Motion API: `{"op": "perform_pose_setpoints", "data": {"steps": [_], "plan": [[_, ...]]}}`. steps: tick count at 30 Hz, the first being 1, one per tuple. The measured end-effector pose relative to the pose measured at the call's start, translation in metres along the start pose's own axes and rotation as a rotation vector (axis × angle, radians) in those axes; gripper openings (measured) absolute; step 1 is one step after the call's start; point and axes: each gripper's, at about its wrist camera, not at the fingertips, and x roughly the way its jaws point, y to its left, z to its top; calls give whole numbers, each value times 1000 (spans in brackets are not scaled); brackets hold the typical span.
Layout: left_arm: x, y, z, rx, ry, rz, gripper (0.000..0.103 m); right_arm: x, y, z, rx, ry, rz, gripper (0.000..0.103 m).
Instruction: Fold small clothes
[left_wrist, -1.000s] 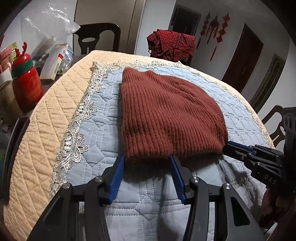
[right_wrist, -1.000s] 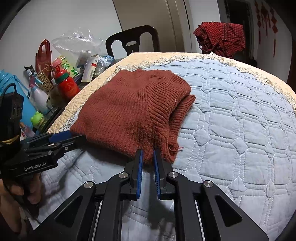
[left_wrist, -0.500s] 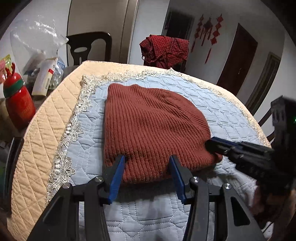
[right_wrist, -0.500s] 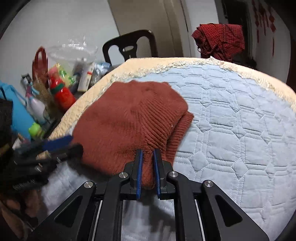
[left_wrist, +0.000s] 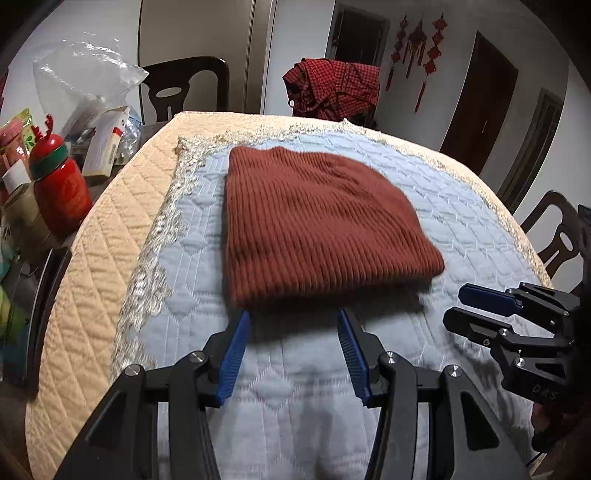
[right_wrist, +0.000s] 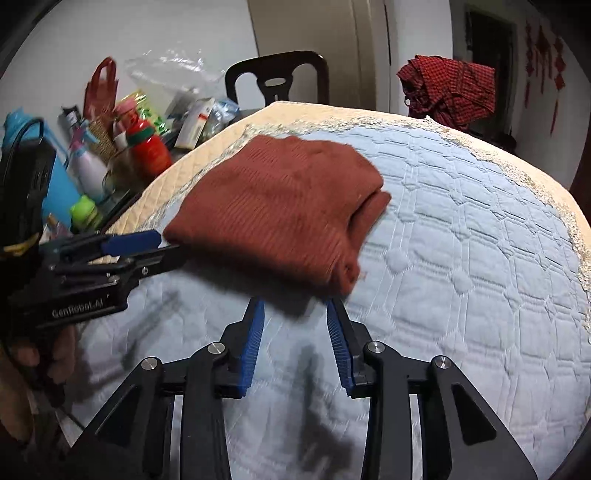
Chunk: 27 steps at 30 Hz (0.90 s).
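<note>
Folded rust knit sweater (left_wrist: 317, 225) on quilted worktop (left_wrist: 461, 221), left tool (left_wrist: 293, 325) released at its 6 o'clock edge, right tool (right_wrist: 295, 314) released, both empty

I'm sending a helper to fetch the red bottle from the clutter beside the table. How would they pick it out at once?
Start at the quilted table cover and look off its left edge, into the clutter under the clear plastic bag. The red bottle stands upright nearest that edge. Only it has a green band, a red cap and small antlers on top.
</note>
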Motion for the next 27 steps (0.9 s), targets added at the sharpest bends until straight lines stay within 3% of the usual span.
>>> {"op": "perform_pose_setpoints", "data": {"steps": [7,12,15,27], "plan": [[-4,3,-20,7,15,50,56,-5,6,-19,-23,-1,-57,37],[5,4,-30,1,40,69,58,14,2,-26,-26,54,-143,39],[5,1,-33,11,35,67,64,13,-2,-29,-9,42,-147,45],[9,-4,-34,40,35,66,75,12,-5,-30,11,38,-112,50]]}}
